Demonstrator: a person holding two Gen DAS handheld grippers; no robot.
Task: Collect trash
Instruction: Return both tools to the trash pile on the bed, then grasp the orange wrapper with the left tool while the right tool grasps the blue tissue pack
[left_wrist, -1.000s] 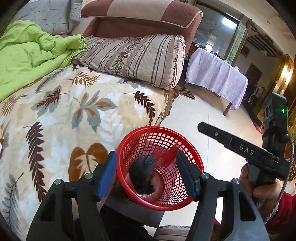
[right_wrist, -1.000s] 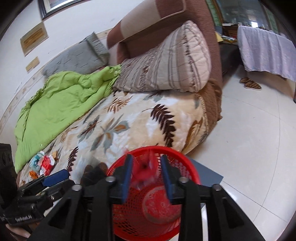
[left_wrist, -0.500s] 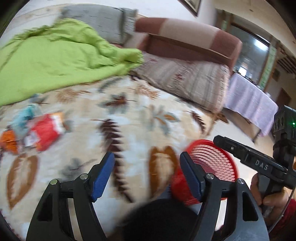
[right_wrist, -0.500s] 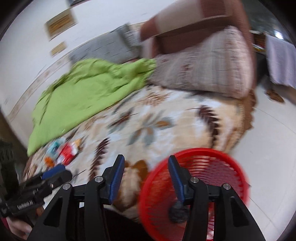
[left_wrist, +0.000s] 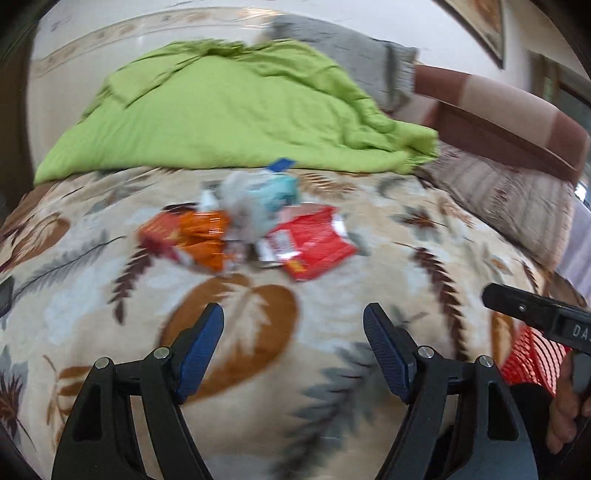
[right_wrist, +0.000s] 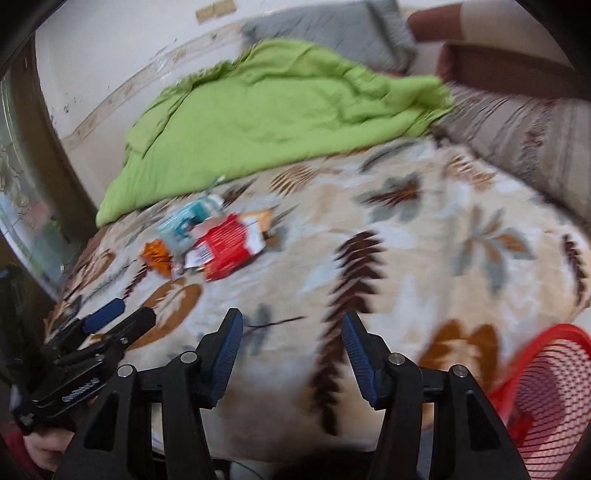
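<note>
Swung away from the red basket (right_wrist: 546, 402) since a second ago, when both tools hung over its mouth with dark and red scraps between the pads; now aimed across the bed at the litter. Basket pushed to the lower right edge of both views, just off the side of the leaf-print blanket (left_wrist: 258, 314).

Left tool (left_wrist: 293, 347): jaws apart, just been opening, nothing between the blue pads (left_wrist: 201, 347), only blanket beyond. Right tool (right_wrist: 291, 354): jaws likewise apart, just been opening, empty, over a brown feather print.

Trash heaped in one small cluster mid-bed, well ahead of both tools: red wrapper (left_wrist: 310, 243) on the right, orange wrapper (left_wrist: 192, 236) on the left, pale teal packet (left_wrist: 273, 192) behind them, a grey crumpled piece (left_wrist: 240, 206) between. All blurred; print unreadable. Small blue scrap (left_wrist: 282, 164) at the hem of the green quilt (left_wrist: 229, 110), just behind the heap.

Green quilt bunched along the far side of the bed against the wall, grey pillow (left_wrist: 354, 51) beyond it, striped cushion (left_wrist: 509, 199) at the right by the brown headboard (left_wrist: 517, 122).
</note>
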